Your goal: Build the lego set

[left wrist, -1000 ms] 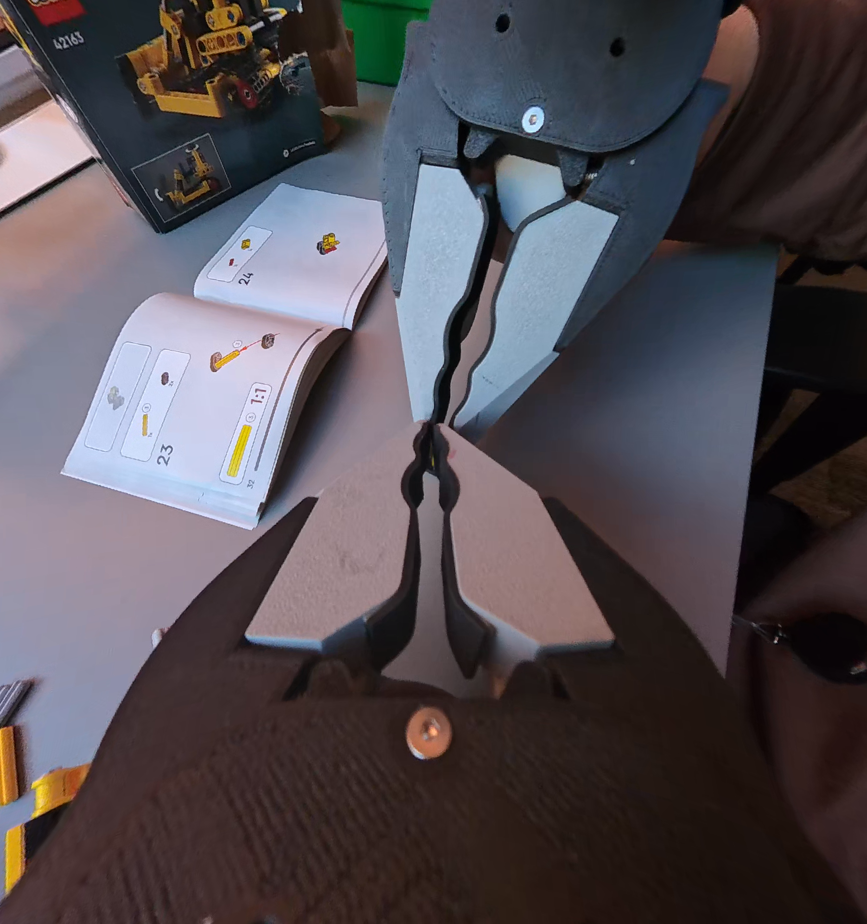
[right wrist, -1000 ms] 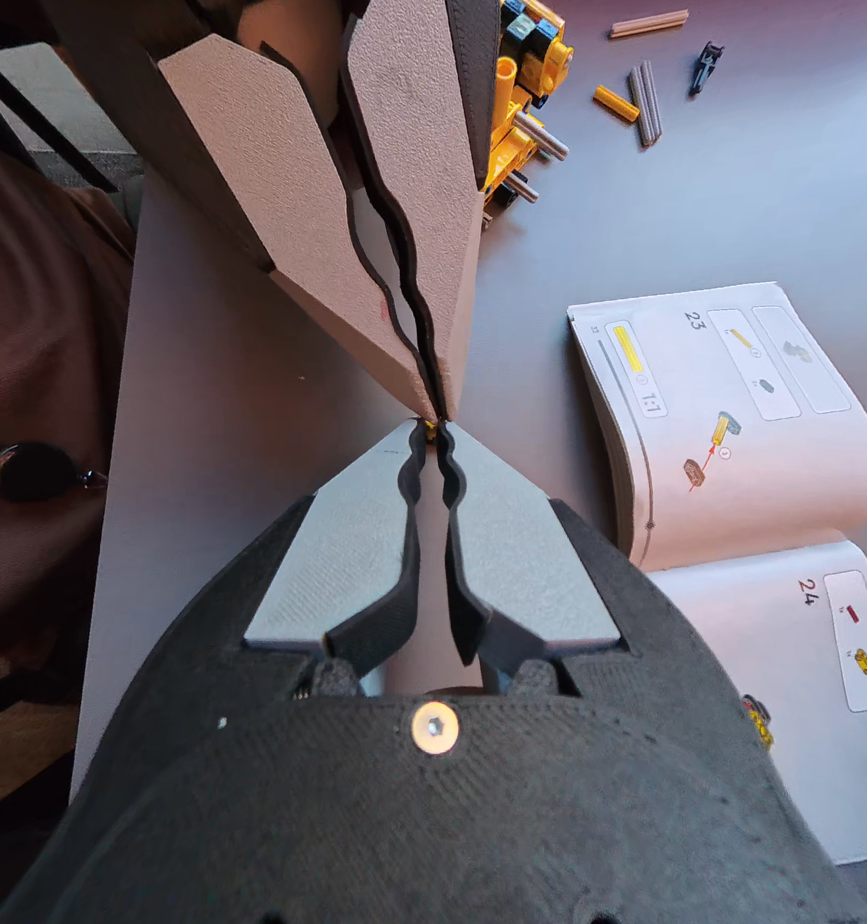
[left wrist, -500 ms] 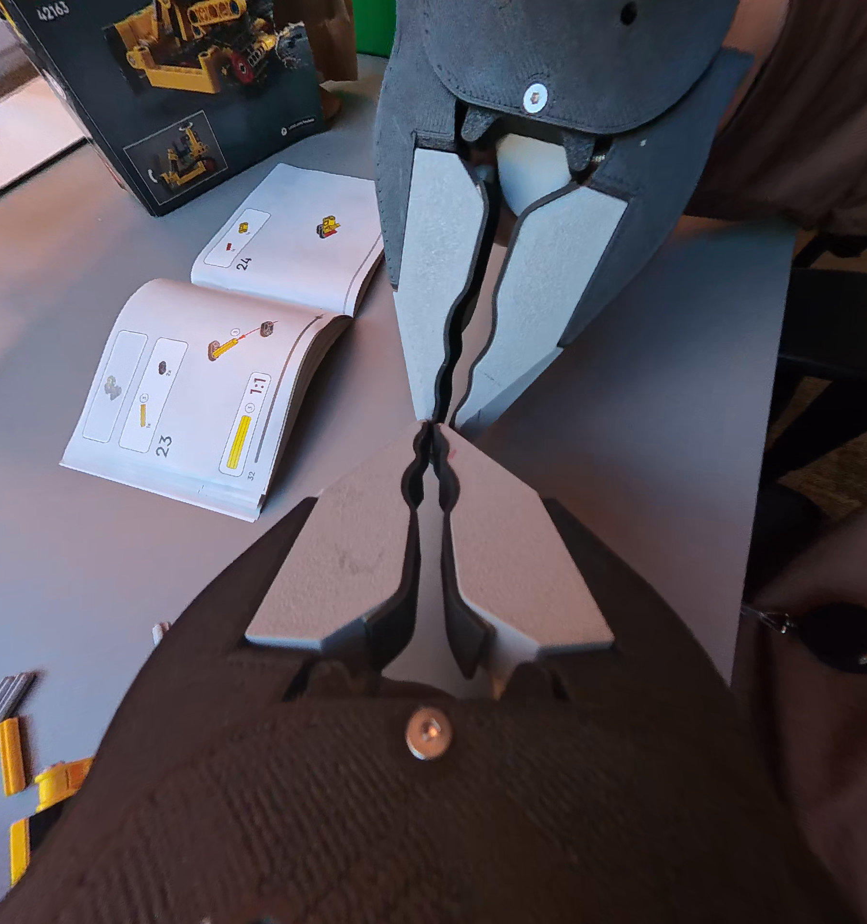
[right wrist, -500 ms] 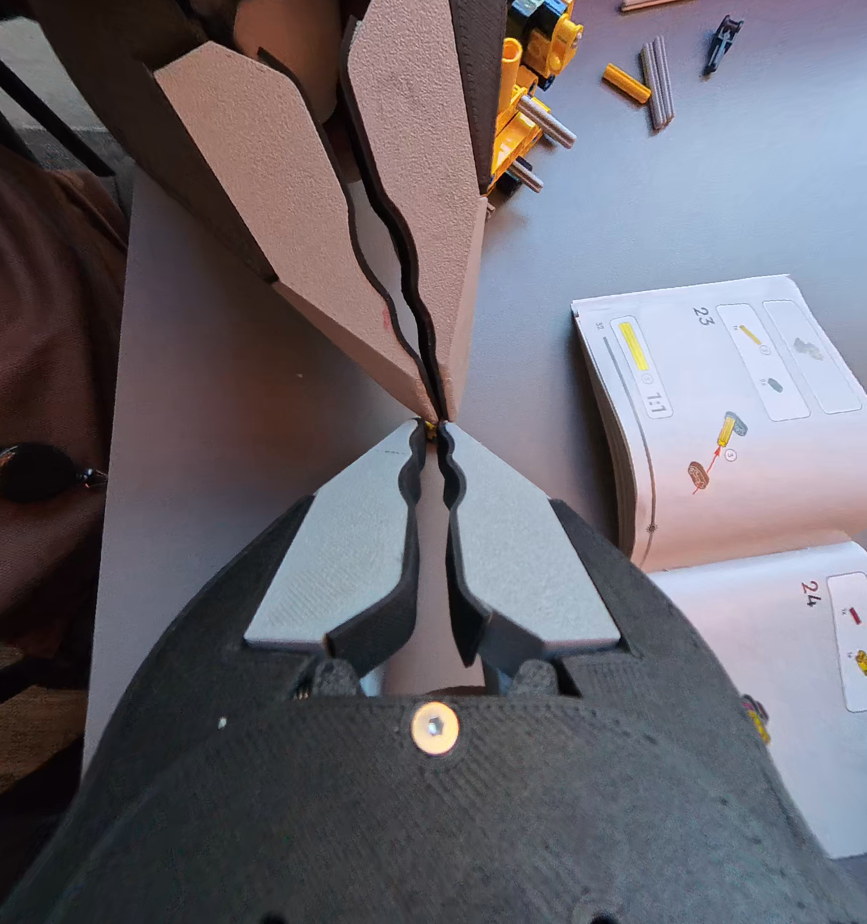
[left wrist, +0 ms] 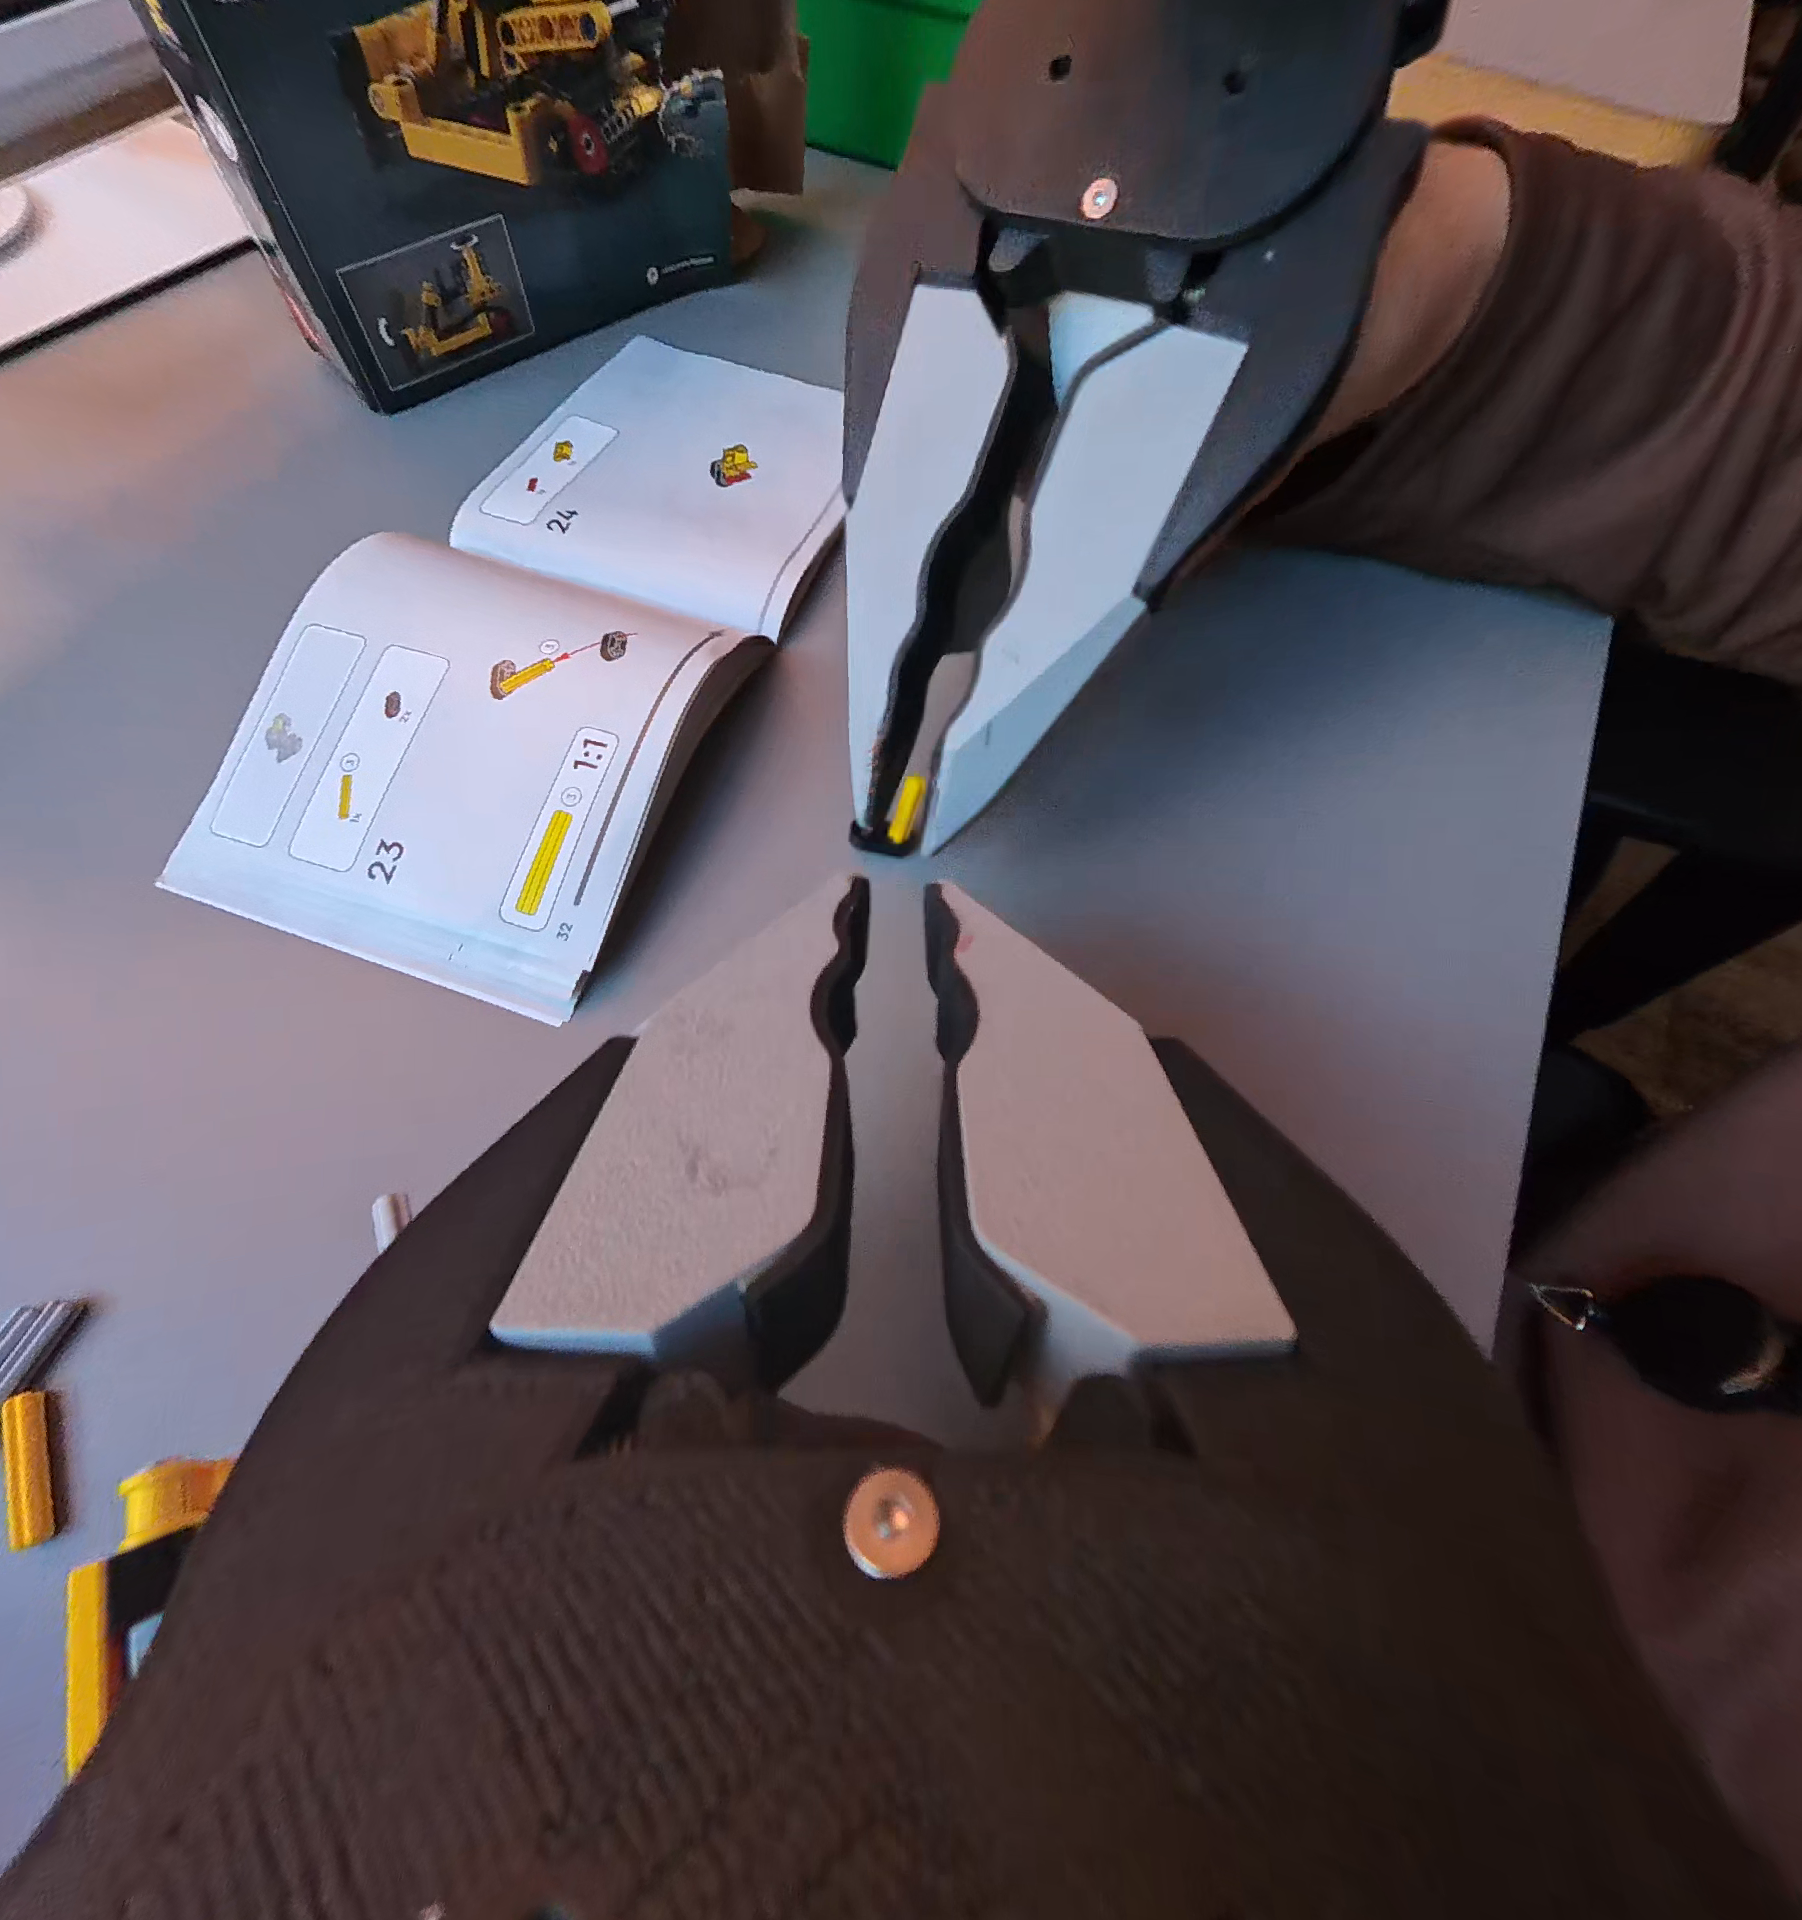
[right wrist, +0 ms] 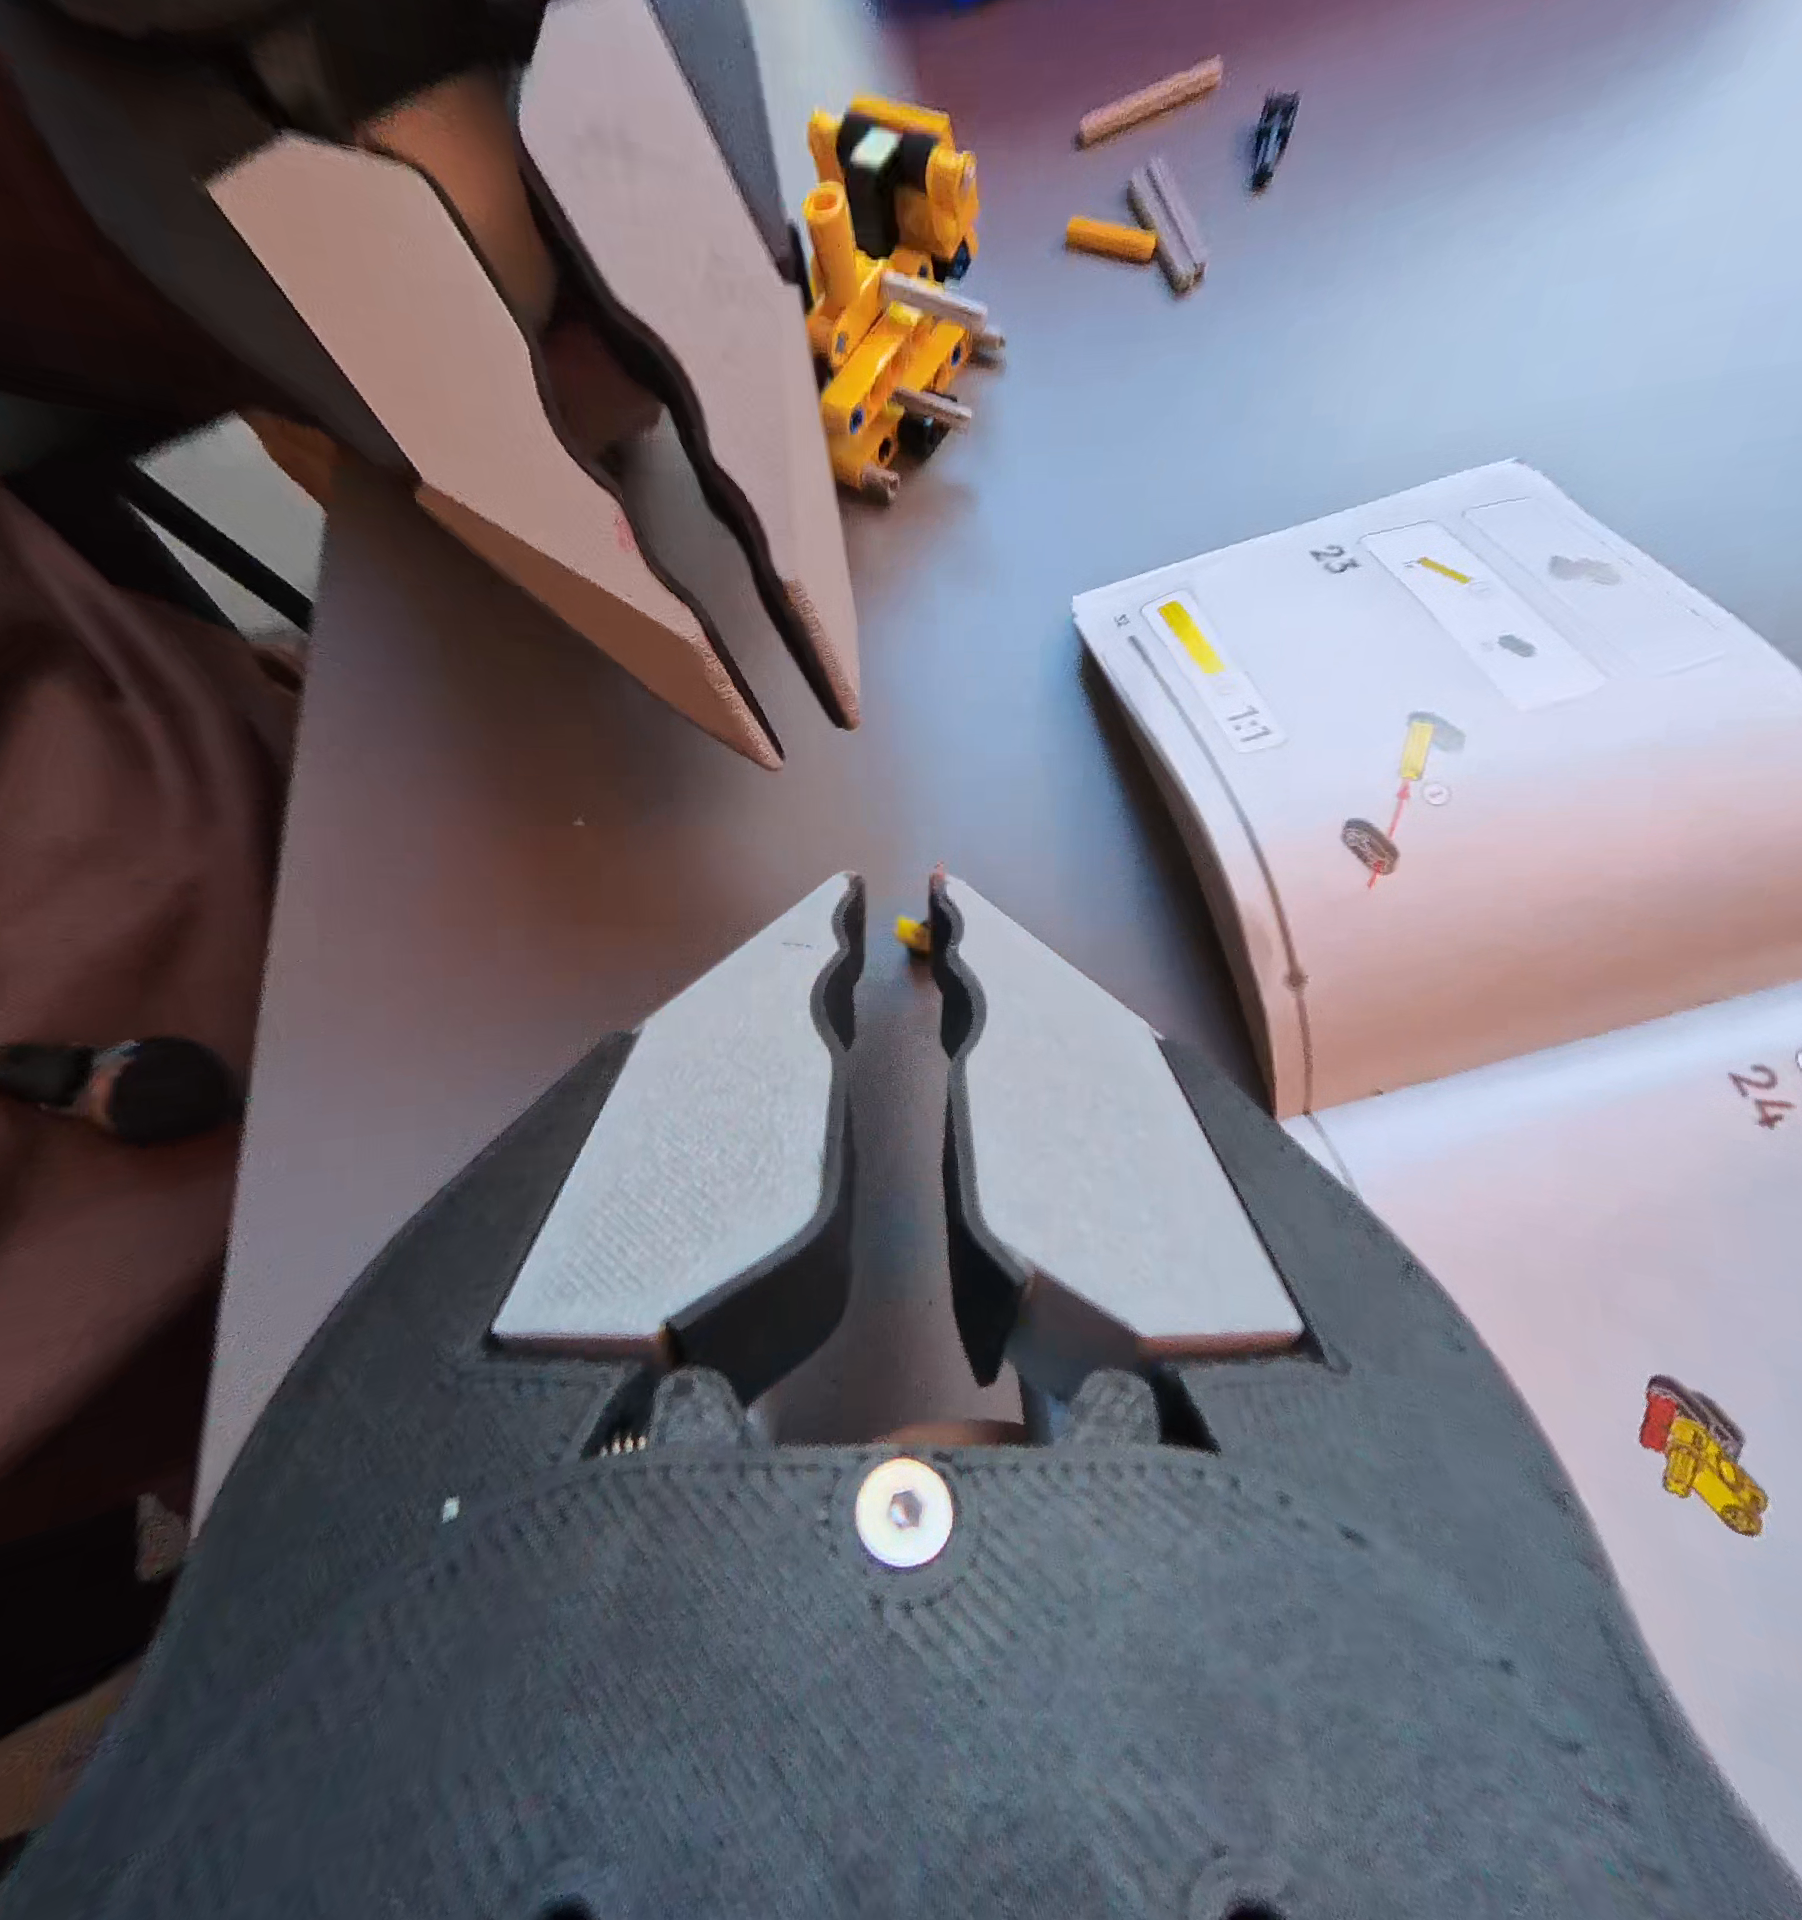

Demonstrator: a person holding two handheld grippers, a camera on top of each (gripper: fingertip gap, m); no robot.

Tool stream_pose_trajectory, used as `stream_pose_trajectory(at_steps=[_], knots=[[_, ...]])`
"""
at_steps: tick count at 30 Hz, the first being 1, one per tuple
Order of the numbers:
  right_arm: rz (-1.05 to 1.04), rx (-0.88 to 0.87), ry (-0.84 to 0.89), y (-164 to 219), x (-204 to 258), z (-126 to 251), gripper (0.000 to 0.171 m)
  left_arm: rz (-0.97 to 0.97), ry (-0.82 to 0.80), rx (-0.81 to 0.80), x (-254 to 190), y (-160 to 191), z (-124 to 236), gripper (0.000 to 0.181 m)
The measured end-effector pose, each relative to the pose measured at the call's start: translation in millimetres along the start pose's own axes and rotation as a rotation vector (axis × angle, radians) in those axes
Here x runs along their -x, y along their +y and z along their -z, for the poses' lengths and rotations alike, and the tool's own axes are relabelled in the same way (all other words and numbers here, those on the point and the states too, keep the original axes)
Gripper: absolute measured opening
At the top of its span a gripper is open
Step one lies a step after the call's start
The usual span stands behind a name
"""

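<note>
Left hand-held gripper (left wrist: pixel 889 891) released, drawn back; yellow axle (left wrist: pixel 907 808) sits at tips of right hand-held gripper (right wrist: pixel 895 896), grasp unclear.

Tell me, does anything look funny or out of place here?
One thing: a small yellow Lego pin sits at the tip of the right gripper, pressed against one of its fingers with a gap on the other side, so it looks barely held. Whether it is truly gripped, I cannot tell.
</note>
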State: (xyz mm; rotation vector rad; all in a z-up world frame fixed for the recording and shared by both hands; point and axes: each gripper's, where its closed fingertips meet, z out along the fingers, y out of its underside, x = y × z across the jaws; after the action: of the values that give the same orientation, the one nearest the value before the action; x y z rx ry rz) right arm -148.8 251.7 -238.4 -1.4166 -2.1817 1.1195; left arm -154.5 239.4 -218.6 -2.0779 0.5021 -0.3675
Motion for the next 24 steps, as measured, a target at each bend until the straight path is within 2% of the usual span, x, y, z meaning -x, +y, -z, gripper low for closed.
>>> stream_pose_trajectory(at_steps=[1,5,16,24], knots=[[0.026,0.016,0.014,1.7,0.9,-1.9,0.01,-0.006,0.0,0.009,-0.6,1.0,-1.0,0.008],[0.042,-0.019,0.004,-4.2,5.3,0.6,0.015,-0.019,-0.009,0.005,-1.0,0.7,-0.6,0.007],[-0.032,-0.24,0.042,-22.6,-17.9,52.0,0.017,-0.036,0.014,-0.023,-5.4,-2.3,2.4,0.005],[0.0,-0.065,-0.011,7.8,-10.4,28.9,0.012,-0.023,0.03,-0.078,-5.9,-8.1,8.4,0.004]])
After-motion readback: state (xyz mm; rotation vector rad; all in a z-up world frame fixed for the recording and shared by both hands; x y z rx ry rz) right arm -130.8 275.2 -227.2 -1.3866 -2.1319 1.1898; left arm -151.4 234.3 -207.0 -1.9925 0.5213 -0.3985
